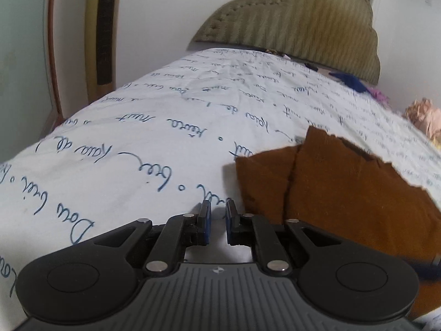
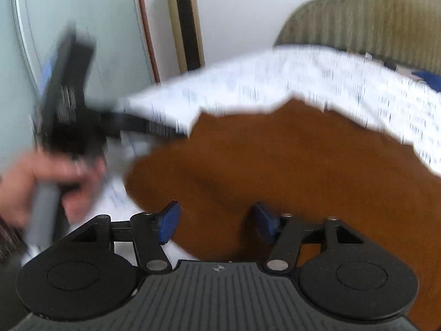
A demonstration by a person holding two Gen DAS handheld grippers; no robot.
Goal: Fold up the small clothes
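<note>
A small brown garment (image 1: 330, 182) lies on the white bedsheet with blue handwriting print (image 1: 137, 143), to the right in the left wrist view. My left gripper (image 1: 218, 220) hovers just left of the garment's near edge with its jaws nearly together and nothing between them. In the blurred right wrist view the brown garment (image 2: 289, 160) fills the middle. My right gripper (image 2: 216, 222) is open just above its near edge, empty. The left gripper (image 2: 69, 104) and the hand holding it show at the left.
An olive padded headboard (image 1: 303, 24) stands at the far end of the bed. Dark blue, purple and pink clothes (image 1: 424, 118) lie at the far right. A wall, a wooden frame and a pale green panel (image 1: 22, 41) are on the left.
</note>
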